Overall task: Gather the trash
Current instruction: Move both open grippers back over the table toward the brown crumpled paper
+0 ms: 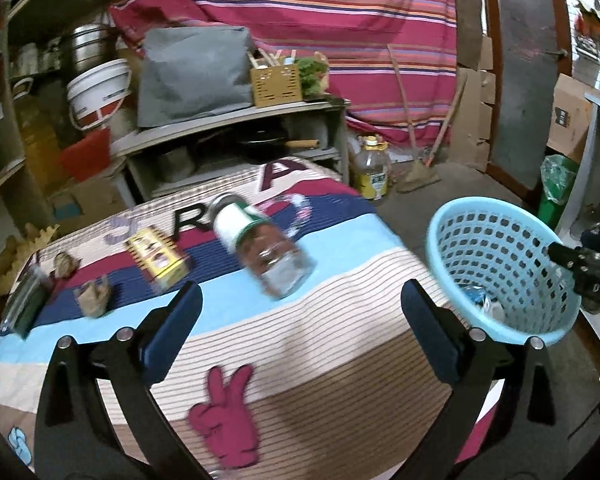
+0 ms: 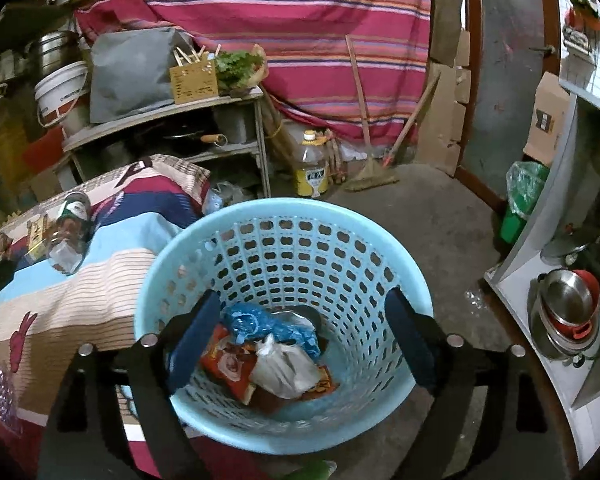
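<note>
The left tongs (image 1: 302, 312) hung spread and empty above the striped cloth-covered desk (image 1: 340, 280), aimed at a clear plastic bottle with a white-and-green label (image 1: 260, 248) lying on its side to the left of the pale blue perforated plastic basket (image 1: 452, 232). Its long axis ran diagonally, one end toward the tongs, the other away and leftward. The right tongs (image 2: 304, 344), likewise released, hovered over the basket, which held wrappers. Collecting seemed midway; next, the left tongs would need to straddle the bottle crosswise.

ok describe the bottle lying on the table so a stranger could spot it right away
On the striped cloth-covered table, left of the light blue basket, the clear bottle lies on its side on the pale blue band. Unlike the yellow box and crumpled brown scraps beside it, it is see-through, with a white-and-green label.
</note>
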{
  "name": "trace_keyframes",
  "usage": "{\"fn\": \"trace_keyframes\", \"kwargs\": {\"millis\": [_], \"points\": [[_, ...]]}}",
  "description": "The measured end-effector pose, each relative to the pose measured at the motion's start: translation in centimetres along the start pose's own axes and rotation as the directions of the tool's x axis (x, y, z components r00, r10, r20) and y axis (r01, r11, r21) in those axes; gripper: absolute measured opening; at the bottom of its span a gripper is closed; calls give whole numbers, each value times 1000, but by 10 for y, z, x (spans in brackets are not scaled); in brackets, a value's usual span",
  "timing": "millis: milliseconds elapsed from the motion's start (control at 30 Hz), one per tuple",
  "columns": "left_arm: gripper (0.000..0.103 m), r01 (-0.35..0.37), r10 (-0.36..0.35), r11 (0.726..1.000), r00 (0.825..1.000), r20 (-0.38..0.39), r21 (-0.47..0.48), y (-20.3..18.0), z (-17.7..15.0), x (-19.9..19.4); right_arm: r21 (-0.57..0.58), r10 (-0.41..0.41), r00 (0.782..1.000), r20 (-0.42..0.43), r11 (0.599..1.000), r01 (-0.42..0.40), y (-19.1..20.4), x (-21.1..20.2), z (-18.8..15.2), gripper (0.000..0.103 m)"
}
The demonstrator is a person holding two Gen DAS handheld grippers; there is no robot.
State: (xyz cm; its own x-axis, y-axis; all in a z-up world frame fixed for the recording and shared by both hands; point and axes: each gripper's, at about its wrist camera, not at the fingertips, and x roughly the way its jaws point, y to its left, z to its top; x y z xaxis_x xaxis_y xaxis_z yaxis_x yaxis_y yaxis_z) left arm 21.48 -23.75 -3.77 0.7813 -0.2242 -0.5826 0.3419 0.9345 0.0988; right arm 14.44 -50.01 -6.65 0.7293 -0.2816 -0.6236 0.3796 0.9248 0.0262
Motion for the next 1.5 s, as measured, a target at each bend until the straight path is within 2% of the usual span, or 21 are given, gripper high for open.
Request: {"fn": "trace_keyframes", "kwargs": {"millis": [233, 433, 667, 800, 933, 1167, 1500], "points": [[97, -71, 72, 996, 997, 18, -56, 62, -19, -29, -45, 52, 996, 66, 998, -49, 38, -35, -2, 85], [97, -147, 149, 983, 989, 5, -110, 117, -36, -47, -109, 129, 988, 86, 987, -120, 94, -54, -3, 88], [97, -245, 248, 949, 969, -6, -197, 188, -59, -74, -137, 238, 969, 64, 964, -228, 154, -54, -5, 88], [98, -276, 279, 929, 960, -23, -247, 225, -73, -84, -212, 274, 960, 53, 943, -257, 200, -57, -8, 88], [97, -298, 299, 915, 953, -38, -271, 252, -83, -89, -257, 305, 951, 50, 924, -283, 231, -60, -10, 88], [98, -313, 310, 910, 949, -55, -271, 285, -91, -82, -293, 305, 952, 35, 914, -282, 267, -54, -13, 88], [97, -278, 268, 916, 961, -73, -289, 325, -69, -37, -349, 299, 954, 31, 897, -270, 312, -34, -4, 88]]}}
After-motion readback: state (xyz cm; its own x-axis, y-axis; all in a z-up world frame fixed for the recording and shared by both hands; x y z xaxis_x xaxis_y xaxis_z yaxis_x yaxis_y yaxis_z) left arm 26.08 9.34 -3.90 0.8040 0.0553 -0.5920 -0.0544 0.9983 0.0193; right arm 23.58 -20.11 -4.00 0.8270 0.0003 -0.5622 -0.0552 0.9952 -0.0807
